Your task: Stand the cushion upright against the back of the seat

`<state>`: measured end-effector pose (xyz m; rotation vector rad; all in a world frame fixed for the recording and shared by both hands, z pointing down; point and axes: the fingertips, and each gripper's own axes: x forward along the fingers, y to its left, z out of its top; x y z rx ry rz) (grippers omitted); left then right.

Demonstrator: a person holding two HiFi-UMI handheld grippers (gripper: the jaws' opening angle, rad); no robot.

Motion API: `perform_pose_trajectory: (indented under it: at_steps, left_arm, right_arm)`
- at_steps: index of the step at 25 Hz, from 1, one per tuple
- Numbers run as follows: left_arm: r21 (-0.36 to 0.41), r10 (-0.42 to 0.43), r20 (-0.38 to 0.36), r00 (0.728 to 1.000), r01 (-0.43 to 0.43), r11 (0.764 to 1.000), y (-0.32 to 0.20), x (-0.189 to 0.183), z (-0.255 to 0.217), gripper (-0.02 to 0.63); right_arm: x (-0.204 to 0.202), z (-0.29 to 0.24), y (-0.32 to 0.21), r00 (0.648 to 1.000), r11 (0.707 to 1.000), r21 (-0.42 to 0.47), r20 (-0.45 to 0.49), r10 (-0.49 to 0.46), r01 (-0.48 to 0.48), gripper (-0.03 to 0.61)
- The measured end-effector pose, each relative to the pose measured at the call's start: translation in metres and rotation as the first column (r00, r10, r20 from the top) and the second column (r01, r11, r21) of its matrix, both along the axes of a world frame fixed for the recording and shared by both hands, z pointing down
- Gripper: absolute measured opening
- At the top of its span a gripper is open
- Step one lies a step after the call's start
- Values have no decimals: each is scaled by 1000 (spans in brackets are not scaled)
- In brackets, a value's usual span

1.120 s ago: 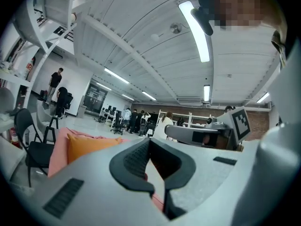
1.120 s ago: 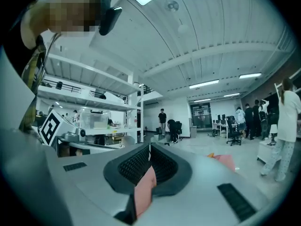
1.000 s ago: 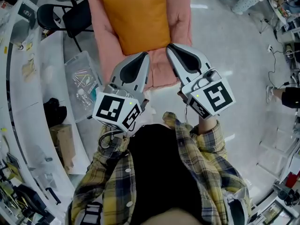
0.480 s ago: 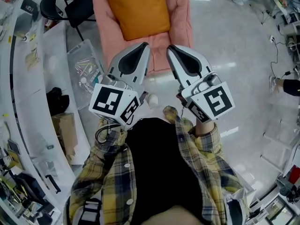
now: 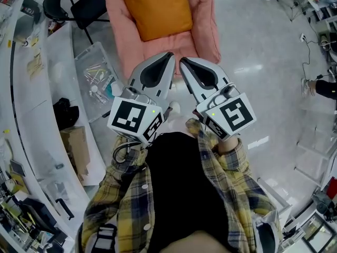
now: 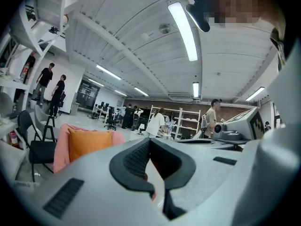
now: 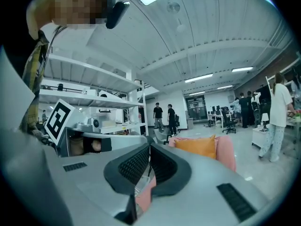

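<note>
Head view: orange cushion [image 5: 155, 9] apparently already upright on the pink seat [image 5: 202, 36], upper centre; left gripper [image 5: 169, 57] and right gripper [image 5: 182, 62] closed, empty. Next: likely just confirm it holds.

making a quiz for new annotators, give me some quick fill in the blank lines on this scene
1. The cushion on the pink seat is ____ in colour.
2. The jaws of the left gripper and of the right gripper are both ____, with nothing between them.
3. In the head view, the black folding chair stands to the ____ of the seat.

Missing words: orange; shut; left
</note>
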<state>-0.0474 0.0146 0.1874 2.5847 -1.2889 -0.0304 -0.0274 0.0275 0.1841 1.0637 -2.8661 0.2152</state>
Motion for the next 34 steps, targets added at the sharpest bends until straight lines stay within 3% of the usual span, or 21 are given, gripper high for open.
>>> perform_pose_trajectory:
  at_steps: [18, 34]
  left_arm:
    - [6, 21, -4, 1000, -21, 1000, 10, -25, -1, 3]
    - [10, 27, -4, 1000, -27, 1000, -6, -10, -1, 3]
  right_arm:
    - [-13, 3, 3, 999, 998, -33, -11, 46, -47, 20]
    - [-1, 9, -7, 999, 999, -32, -35, 40, -41, 18]
